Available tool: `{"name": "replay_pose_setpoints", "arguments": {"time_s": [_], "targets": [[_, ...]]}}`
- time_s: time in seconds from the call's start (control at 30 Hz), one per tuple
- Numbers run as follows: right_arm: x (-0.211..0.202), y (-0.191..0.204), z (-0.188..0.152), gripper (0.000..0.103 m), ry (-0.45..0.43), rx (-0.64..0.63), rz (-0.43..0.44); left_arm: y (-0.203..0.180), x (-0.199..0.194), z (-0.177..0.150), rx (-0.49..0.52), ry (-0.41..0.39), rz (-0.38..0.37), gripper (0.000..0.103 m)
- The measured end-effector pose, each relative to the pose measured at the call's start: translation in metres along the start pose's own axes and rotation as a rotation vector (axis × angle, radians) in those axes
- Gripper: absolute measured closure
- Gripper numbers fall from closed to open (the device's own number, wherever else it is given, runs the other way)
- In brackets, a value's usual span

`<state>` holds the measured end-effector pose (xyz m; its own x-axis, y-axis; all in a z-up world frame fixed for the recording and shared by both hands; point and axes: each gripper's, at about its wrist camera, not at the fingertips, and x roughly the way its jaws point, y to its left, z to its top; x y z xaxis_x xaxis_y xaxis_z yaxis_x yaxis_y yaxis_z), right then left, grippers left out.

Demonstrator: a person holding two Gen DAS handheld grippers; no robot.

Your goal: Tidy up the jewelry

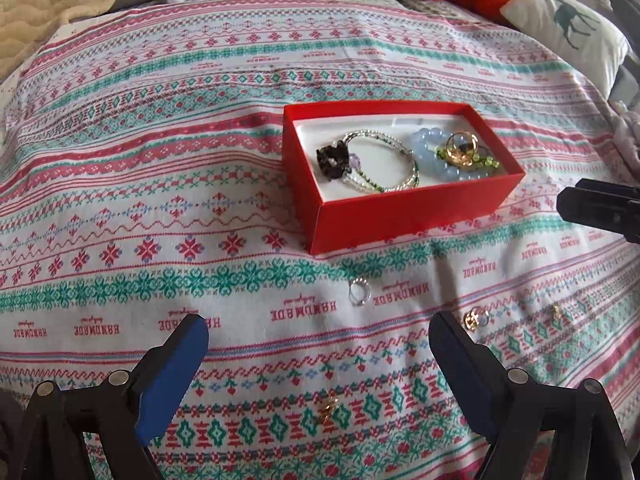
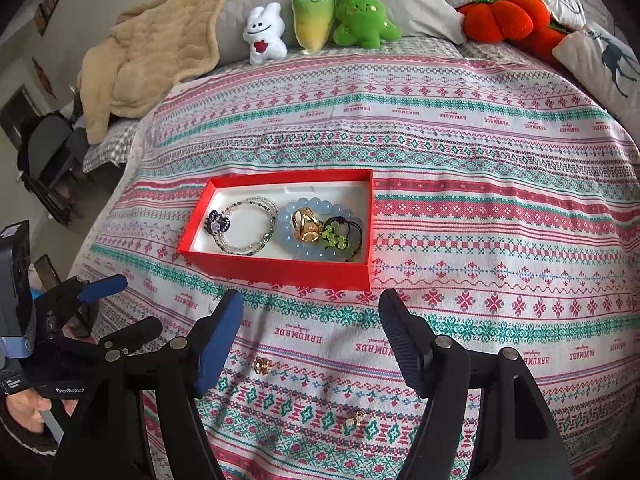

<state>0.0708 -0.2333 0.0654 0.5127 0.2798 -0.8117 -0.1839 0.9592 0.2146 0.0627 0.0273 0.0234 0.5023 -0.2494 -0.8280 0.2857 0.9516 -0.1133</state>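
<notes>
A red box (image 1: 416, 216) (image 2: 280, 270) on the patterned bedspread holds a clear bead bracelet (image 1: 386, 160) (image 2: 250, 224), a blue bead bracelet (image 1: 430, 142) (image 2: 310, 204), a gold ring (image 1: 462, 148) (image 2: 306, 224) and green beads (image 2: 334, 238). Loose on the cloth lie a silver ring (image 1: 359, 291), a gold ring (image 1: 475, 317) (image 2: 263, 365), a gold earring (image 1: 556, 312) (image 2: 356, 417) and a gold piece (image 1: 328, 408). My left gripper (image 1: 316, 344) (image 2: 120, 304) is open and empty above them. My right gripper (image 2: 312, 336) is open and empty in front of the box; its tip shows in the left wrist view (image 1: 600, 208).
Plush toys (image 2: 312, 20), an orange pumpkin cushion (image 2: 504, 16), a tan blanket (image 2: 148, 60) and a deer pillow (image 2: 608, 64) line the far side of the bed. A chair (image 2: 48, 160) stands left of the bed.
</notes>
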Motion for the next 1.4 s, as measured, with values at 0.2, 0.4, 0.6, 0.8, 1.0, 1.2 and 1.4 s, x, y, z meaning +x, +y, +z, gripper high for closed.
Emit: {"name": "replay_pose_setpoints", "arguments": {"time_s": [0.2,0.4,0.6,0.8,1.0,1.2,1.4], "targets": [[0.000,-0.003,-0.022,0.029,0.023,-0.028,-0.028,0.012,0.005,-0.025,0.014,0.030,0.014,0.010],[0.008,-0.008,-0.046,0.029,0.070,-0.058,-0.065,0.020,0.010,-0.046,0.056,0.054,0.037,0.010],[0.021,-0.007,-0.067,0.029,0.125,-0.084,-0.070,0.020,0.019,-0.058,0.094,0.076,0.037,0.010],[0.026,0.004,-0.083,0.029,0.151,-0.132,-0.064,0.003,0.017,-0.061,0.150,0.060,-0.020,0.010],[0.029,-0.002,-0.095,0.029,0.154,-0.146,-0.071,-0.010,0.023,-0.061,0.174,0.066,-0.073,0.032],[0.028,-0.013,-0.102,0.031,0.141,-0.135,-0.057,-0.002,0.025,-0.057,0.120,0.060,-0.086,0.059],[0.030,-0.014,-0.101,0.046,0.128,-0.142,-0.087,-0.003,0.024,-0.060,0.126,0.054,-0.088,0.072]]}}
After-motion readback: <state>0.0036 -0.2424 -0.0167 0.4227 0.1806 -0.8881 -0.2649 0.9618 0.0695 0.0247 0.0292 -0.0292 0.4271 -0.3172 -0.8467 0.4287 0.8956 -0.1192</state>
